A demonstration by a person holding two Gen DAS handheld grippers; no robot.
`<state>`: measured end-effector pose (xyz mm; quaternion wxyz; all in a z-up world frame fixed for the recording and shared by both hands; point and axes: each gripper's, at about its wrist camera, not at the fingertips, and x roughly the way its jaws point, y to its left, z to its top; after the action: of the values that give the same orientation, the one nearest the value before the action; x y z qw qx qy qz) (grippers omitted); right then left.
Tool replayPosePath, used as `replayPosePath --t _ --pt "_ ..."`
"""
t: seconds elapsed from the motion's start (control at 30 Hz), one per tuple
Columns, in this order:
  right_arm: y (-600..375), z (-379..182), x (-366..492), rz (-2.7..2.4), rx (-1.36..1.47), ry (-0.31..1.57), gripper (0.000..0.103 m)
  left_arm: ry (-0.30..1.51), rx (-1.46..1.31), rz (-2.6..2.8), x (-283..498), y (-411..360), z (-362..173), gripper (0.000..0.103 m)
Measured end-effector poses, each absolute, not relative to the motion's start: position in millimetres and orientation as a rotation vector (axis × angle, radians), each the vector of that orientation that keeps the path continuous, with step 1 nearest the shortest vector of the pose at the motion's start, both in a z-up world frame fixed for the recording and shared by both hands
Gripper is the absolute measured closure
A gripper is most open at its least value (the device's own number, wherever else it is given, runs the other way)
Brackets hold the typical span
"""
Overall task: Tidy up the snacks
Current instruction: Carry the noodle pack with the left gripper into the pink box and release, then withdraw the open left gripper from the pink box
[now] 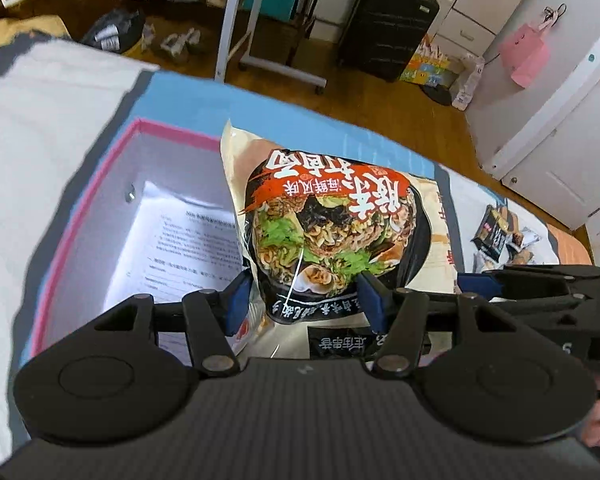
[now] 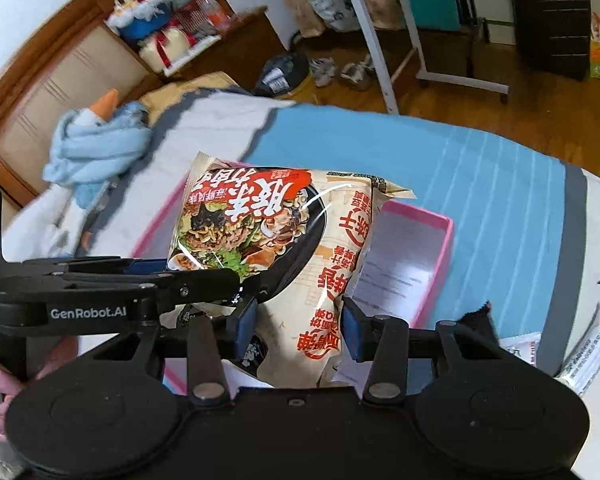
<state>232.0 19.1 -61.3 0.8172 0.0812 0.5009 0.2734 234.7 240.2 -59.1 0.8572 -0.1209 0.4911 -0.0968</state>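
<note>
The big glossy multipack of instant noodles (image 1: 332,236) is pinched at its near end by both the left hand-held gripper (image 1: 304,300) and the right hand-held gripper (image 2: 298,326), probably because it's too floppy for one. It's held over the open pink-rimmed cardboard box (image 1: 80,216) on the blue striped bed (image 2: 480,160), papers (image 1: 184,248) seen inside, likely about to be dropped in. More small snack packets (image 1: 500,236) are left further off on the bed.

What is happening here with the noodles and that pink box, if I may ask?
A person is holding one large noodle packet with both tools: the left tool and the right tool each grip its near edge. The packet hangs over an open pink box with papers inside, on the bed.
</note>
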Motion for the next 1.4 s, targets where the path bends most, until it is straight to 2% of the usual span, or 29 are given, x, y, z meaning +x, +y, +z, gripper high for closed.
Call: replayPosePath --t 0.33,0.5,0.87,1.03,1.1,1.17,1.33,1.4 --pt "44.0 -60.6 220.8 0.596 -0.049 1.006 0.05 1.008 -0.369 -0.131 248.8 237.9 -95.0 0.046" --pt "39.9 -38.7 203.0 0.564 -0.237 0.907 0.051 0.928 -0.298 -0.117 233.1 220.1 -68.1 0.045" --pt "-74.1 50.6 155.2 0.608 -0.155 0.834 0.05 0.887 -0.002 -0.205 158.2 140.5 2.3 0.042" --pt "-111.7 75.2 134.2 0.628 -0.188 0.802 0.047 0.879 0.076 -0.268 123.4 89.1 23.3 0.032" --pt "-124.0 78.9 127.4 0.612 -0.197 0.792 0.042 0.927 0.075 -0.308 116.7 69.7 23.7 0.025" --pt "-134.4 79.5 123.4 0.581 -0.197 0.802 0.04 1.01 0.063 -0.331 115.1 50.6 20.4 0.025" --pt "-155.9 67.0 117.0 0.548 -0.201 0.85 0.038 1.078 0.078 -0.348 111.6 8.8 6.6 0.023" --pt "-163.7 59.8 115.6 0.544 -0.197 0.858 0.038 1.086 0.085 -0.336 110.3 -4.9 -2.3 0.018"
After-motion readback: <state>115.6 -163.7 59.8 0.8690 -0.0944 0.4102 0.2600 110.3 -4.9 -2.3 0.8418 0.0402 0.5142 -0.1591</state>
